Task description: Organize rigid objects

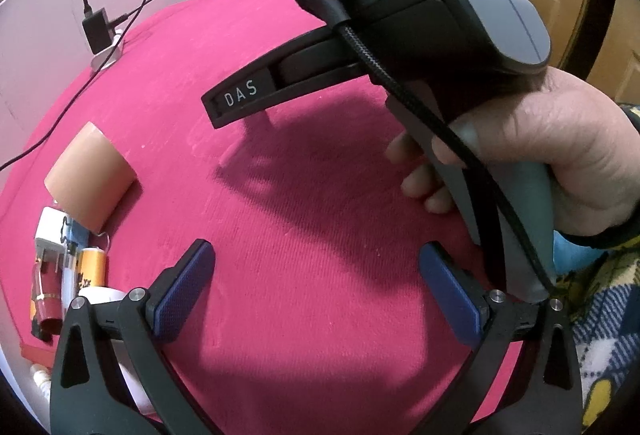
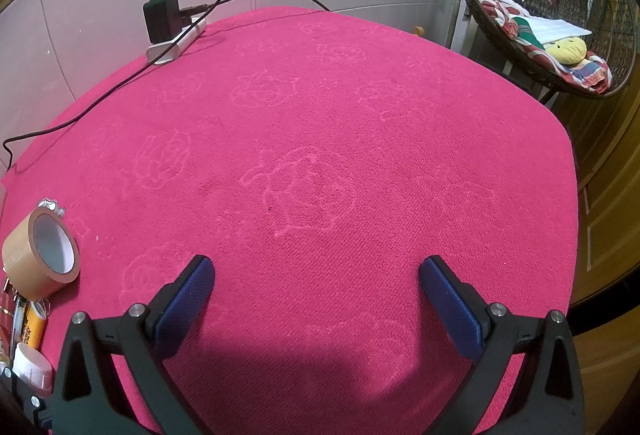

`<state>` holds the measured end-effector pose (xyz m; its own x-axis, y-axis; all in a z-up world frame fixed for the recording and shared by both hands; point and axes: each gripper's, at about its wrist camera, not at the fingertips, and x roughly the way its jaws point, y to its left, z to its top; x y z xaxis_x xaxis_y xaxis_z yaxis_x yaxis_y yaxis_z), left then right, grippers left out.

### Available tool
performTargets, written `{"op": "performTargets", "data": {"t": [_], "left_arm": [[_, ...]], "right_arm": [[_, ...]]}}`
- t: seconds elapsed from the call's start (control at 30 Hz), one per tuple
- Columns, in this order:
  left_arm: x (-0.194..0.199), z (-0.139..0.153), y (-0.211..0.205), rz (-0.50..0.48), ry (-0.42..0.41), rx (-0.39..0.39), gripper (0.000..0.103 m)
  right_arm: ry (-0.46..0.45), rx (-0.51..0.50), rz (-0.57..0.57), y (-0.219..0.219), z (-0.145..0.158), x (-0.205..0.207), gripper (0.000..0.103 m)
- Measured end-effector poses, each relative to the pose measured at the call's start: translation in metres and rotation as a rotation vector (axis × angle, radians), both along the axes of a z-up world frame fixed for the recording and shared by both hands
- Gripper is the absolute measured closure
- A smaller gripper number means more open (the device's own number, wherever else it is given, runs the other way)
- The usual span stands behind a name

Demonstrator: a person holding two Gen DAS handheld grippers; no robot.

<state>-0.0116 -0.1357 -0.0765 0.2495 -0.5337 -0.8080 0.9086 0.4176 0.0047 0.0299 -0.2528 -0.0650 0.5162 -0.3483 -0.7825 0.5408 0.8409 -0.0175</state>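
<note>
At the far left edge of the bench [image 2: 360,155], the small hard things sit bunched together, a judgement that they are being gathered there: a roll of brown tape [image 2: 40,255] lying on its side, smooth and cylindrical with a pale cardboard core, and just beside it nearer the camera an orange-and-white tube [image 1: 92,269], a red-and-gold pack [image 1: 46,295] and a white cap [image 2: 32,361]. Further back a black charger [image 2: 161,17] stands in a white strip [image 2: 176,43], its thin cable trailing left. The bench wears a fuzzy pink cloth with faint embossed flowers. The left gripper [image 1: 316,291] hovers released, blue ribbed pads wide apart, nothing between them. To the right, the right gripper [image 2: 318,305] is likewise spread and empty, seemingly ready for another item
</note>
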Motion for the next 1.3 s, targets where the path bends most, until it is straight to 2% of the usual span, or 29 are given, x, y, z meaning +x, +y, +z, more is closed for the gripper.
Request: {"op": "performTargets", "data": {"t": [0.27, 0.33, 0.43, 0.47, 0.53, 0.63, 0.7, 0.77, 0.8, 0.87, 0.93, 1.0, 1.07, 1.17, 1.23, 1.3], "left_arm": [[0.001, -0.001, 0.001, 0.001, -0.002, -0.006, 0.000], [0.002, -0.001, 0.001, 0.001, -0.001, -0.006, 0.000], [-0.004, 0.006, 0.004, 0.011, -0.027, -0.013, 0.000], [-0.008, 0.014, 0.008, 0.021, -0.047, -0.041, 0.000], [-0.014, 0.041, 0.026, 0.047, -0.050, -0.148, 0.000], [-0.011, 0.089, 0.071, 0.151, -0.046, -0.306, 0.000], [-0.005, 0.109, 0.111, 0.262, -0.075, -0.378, 0.000], [0.005, 0.114, 0.152, 0.411, -0.088, -0.408, 0.000], [0.012, 0.111, 0.168, 0.488, -0.067, -0.401, 0.000], [0.025, 0.098, 0.201, 0.604, 0.036, -0.399, 0.000], [0.026, 0.086, 0.221, 0.653, 0.087, -0.407, 0.000], [0.021, 0.082, 0.226, 0.657, 0.068, -0.390, 0.000], [0.009, 0.079, 0.224, 0.643, 0.030, -0.357, 0.000], [-0.003, 0.073, 0.211, 0.596, 0.017, -0.307, 0.000], [-0.014, 0.065, 0.202, 0.532, 0.032, -0.277, 0.000], [-0.014, 0.062, 0.184, 0.521, 0.036, -0.248, 0.000]], "right_arm": [[-0.032, 0.035, 0.013, -0.003, 0.002, -0.003, 0.000], [-0.070, 0.074, 0.029, -0.007, 0.007, -0.007, 0.000], [-0.163, 0.064, 0.031, -0.014, 0.028, -0.016, 0.000], [-0.195, 0.057, 0.038, -0.014, 0.035, -0.019, 0.000], [-0.267, 0.044, 0.065, -0.014, 0.054, -0.025, 0.000], [-0.345, 0.064, 0.151, -0.009, 0.075, -0.028, 0.000], [-0.359, 0.092, 0.235, -0.002, 0.083, -0.026, 0.000], [-0.371, 0.156, 0.329, 0.007, 0.083, -0.025, 0.000], [-0.379, 0.184, 0.359, 0.011, 0.081, -0.025, 0.000], [-0.369, 0.253, 0.420, 0.019, 0.074, -0.021, 0.000], [-0.323, 0.313, 0.552, 0.035, 0.067, -0.015, 0.000], [-0.280, 0.282, 0.677, 0.056, 0.063, -0.015, 0.000], [-0.256, 0.207, 0.738, 0.073, 0.060, -0.018, 0.000], [-0.240, 0.117, 0.764, 0.082, 0.056, -0.004, 0.000], [-0.230, 0.107, 0.776, 0.082, 0.056, 0.006, 0.000], [-0.207, 0.123, 0.784, 0.083, 0.054, 0.017, 0.000]]}}
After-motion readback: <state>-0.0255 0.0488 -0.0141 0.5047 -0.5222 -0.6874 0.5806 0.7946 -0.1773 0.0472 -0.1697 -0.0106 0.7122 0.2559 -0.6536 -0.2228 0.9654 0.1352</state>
